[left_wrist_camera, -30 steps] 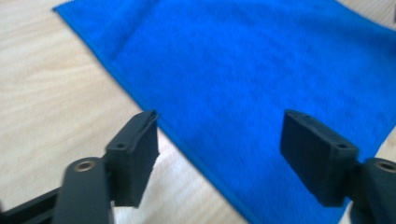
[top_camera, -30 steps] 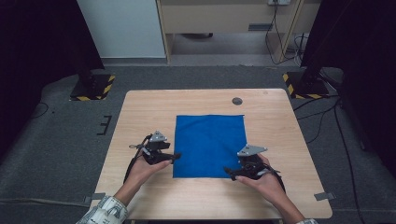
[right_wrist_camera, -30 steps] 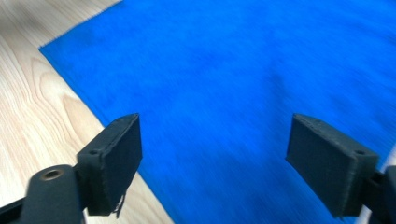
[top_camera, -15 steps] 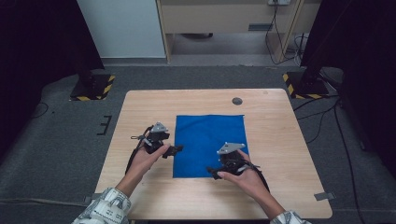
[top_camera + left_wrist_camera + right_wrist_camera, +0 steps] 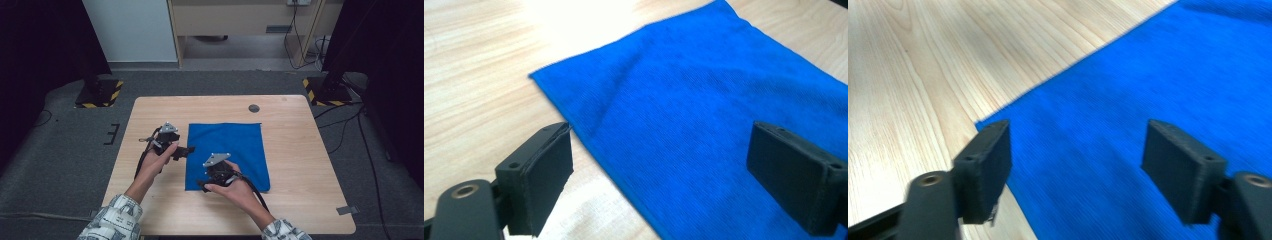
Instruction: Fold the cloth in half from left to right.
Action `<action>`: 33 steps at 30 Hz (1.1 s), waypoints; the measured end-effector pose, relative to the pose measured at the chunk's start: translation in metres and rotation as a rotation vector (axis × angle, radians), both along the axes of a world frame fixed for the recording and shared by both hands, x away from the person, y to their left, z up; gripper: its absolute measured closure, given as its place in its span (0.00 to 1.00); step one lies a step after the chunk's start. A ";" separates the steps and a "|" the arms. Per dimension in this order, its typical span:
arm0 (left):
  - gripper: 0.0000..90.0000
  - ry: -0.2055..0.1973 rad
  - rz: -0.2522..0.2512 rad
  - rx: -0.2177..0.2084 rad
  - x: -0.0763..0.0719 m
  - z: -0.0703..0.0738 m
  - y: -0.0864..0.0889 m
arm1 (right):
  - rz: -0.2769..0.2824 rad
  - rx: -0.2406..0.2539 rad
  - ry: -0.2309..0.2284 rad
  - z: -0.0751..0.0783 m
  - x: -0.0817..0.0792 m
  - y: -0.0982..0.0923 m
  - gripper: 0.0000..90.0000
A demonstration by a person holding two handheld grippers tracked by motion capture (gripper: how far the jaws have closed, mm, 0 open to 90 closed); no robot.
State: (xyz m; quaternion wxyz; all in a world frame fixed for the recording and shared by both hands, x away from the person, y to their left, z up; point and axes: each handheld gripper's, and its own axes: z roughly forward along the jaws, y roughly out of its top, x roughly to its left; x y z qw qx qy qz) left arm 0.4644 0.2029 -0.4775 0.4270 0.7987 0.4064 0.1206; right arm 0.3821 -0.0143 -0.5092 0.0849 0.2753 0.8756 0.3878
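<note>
A blue cloth (image 5: 235, 145) lies flat on the wooden table (image 5: 300, 200). My left gripper (image 5: 189, 150) sits at the cloth's left edge, open; its jaws have just been opening, with nothing pinched. In the left gripper view the left gripper (image 5: 664, 145) straddles the cloth (image 5: 704, 85) edge, one pad over wood and one over fabric. My right gripper (image 5: 202, 185) hovers at the cloth's near left corner, open; its jaws have just been closing, pads apart from the fabric. The right gripper view shows the right gripper (image 5: 1080, 140) above that corner of the cloth (image 5: 1158, 75).
A small dark round disc (image 5: 254, 108) sits on the table beyond the cloth's far right corner. Bare wood surrounds the cloth on all sides. Yellow-and-black striped bases (image 5: 100, 95) (image 5: 325, 92) stand on the grey floor behind the table.
My right hand has slid left along the cloth's near edge, from the near right corner to the near left one. My left gripper has edged toward the cloth's left edge.
</note>
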 end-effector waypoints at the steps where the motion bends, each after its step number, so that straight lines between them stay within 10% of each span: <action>1: 0.12 0.000 0.001 0.002 0.002 0.000 0.000 | 0.008 -0.006 -0.002 -0.001 0.000 0.004 0.36; 16: 0.12 -0.005 0.026 0.006 0.006 0.000 0.014 | 0.113 -0.044 -0.019 -0.007 -0.010 0.042 0.82; 33: 0.12 -0.010 0.033 -0.005 0.008 0.001 0.017 | 0.113 -0.088 -0.035 -0.016 -0.018 0.055 0.69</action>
